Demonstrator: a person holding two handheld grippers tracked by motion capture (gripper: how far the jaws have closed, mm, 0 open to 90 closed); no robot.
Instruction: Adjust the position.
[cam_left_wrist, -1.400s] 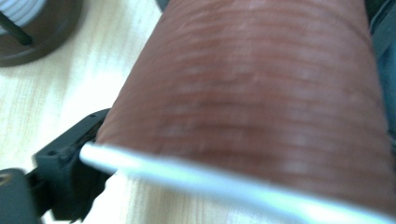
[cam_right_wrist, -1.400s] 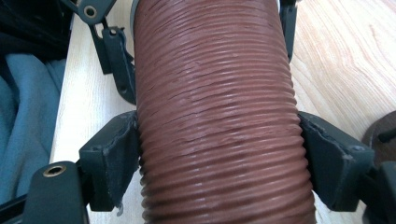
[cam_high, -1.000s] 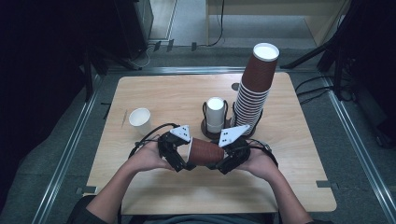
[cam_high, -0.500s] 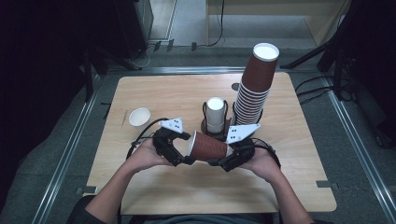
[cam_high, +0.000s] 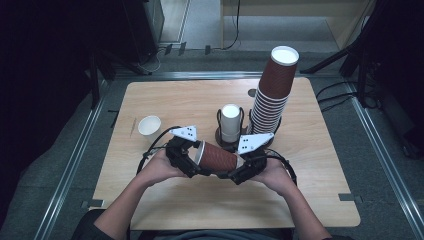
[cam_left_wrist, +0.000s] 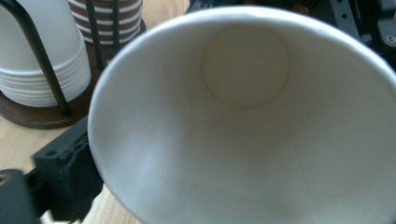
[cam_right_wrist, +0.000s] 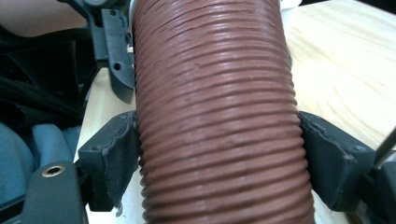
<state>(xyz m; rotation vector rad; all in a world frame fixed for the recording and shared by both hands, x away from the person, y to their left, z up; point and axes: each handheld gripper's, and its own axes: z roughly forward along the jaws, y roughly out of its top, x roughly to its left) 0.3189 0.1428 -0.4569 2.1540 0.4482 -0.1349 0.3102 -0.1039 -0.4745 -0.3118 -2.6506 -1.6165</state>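
Note:
A brown ribbed paper cup (cam_high: 217, 157) lies on its side in the air above the table's front half, held between both grippers. My left gripper (cam_high: 192, 157) is at the cup's open rim. The left gripper view looks straight into the white inside of the cup (cam_left_wrist: 243, 116), and one black finger (cam_left_wrist: 65, 177) presses its outer wall. My right gripper (cam_high: 245, 167) is shut around the cup's narrower end. In the right gripper view both pads (cam_right_wrist: 114, 158) squeeze the ribbed wall of the cup (cam_right_wrist: 215, 116) from either side.
Behind the hands a wire holder carries a stack of white cups (cam_high: 230, 120). Beside it to the right rises a tall leaning stack of brown cups (cam_high: 272, 95). A single small white cup (cam_high: 149, 126) stands at the left on the wooden table (cam_high: 175, 100).
The two grippers have drawn slightly apart, so more of the brown cup shows between them. My left gripper moved up and to the left. The cup's rim end tilted up.

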